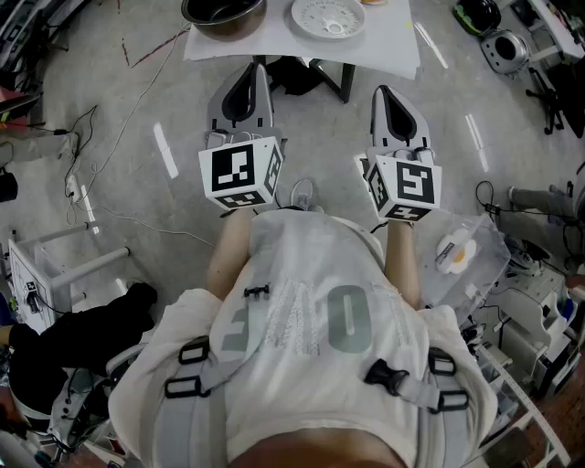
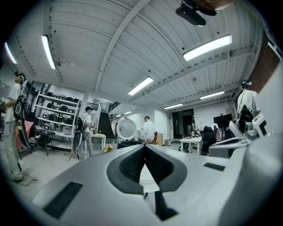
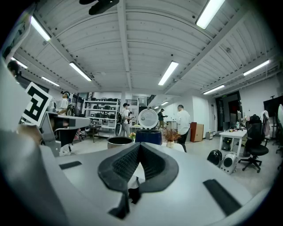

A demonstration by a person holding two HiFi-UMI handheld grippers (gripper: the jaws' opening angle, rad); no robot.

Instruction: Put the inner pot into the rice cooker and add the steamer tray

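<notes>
The metal inner pot [image 1: 224, 14] and the white steamer tray [image 1: 329, 16] lie side by side on a white table [image 1: 388, 41] at the top of the head view. In the right gripper view the inner pot [image 3: 119, 142] stands left of the dark blue rice cooker [image 3: 148, 136], whose round white lid [image 3: 148, 118] is raised. That lid [image 2: 127, 129] also shows in the left gripper view. My left gripper [image 1: 253, 78] and right gripper [image 1: 385, 94] are held level short of the table, both shut and empty, their jaws touching in the left [image 2: 144, 145] and right [image 3: 139, 145] gripper views.
A small bunch of flowers [image 3: 170, 137] stands right of the cooker. Cables [image 1: 110, 137] run over the floor at left, beside a white cart [image 1: 55, 265]. Machines and a plastic-wrapped item [image 1: 457, 251] crowd the right. Several people stand by shelves [image 2: 53, 114] in the background.
</notes>
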